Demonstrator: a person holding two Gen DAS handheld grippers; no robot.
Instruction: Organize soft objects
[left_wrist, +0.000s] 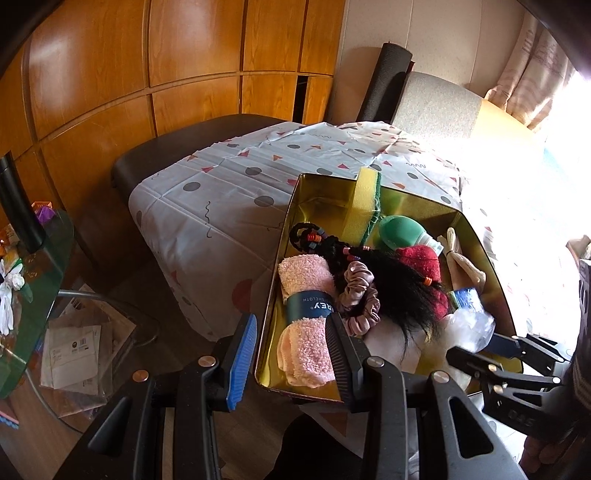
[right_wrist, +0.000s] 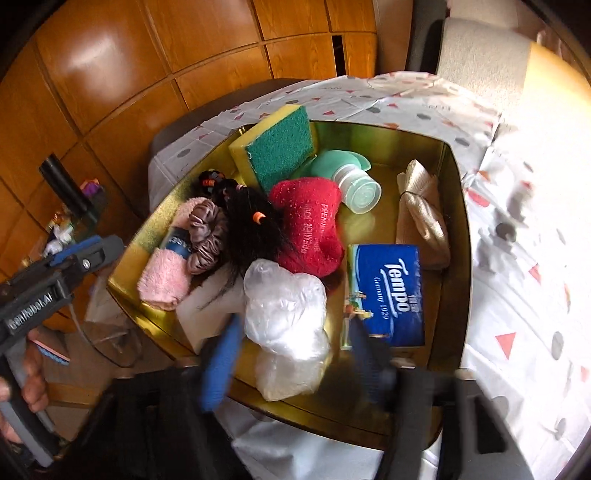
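Clear plastic bag (right_wrist: 286, 325), crumpled, lying in the near end of the gold tin (right_wrist: 456, 229) directly between the spread jaws of the right gripper (right_wrist: 295, 360), pads clear of it on both sides, long axis running away along the pointing line. Left gripper (left_wrist: 291, 354) at the tin's near left corner, jaws spread astride the wall beside the pink washcloth (left_wrist: 303, 332), pinching nothing. Farther in: Tempo tissue pack (right_wrist: 391, 291), red plush (right_wrist: 310, 225), green sponge (right_wrist: 280, 147).
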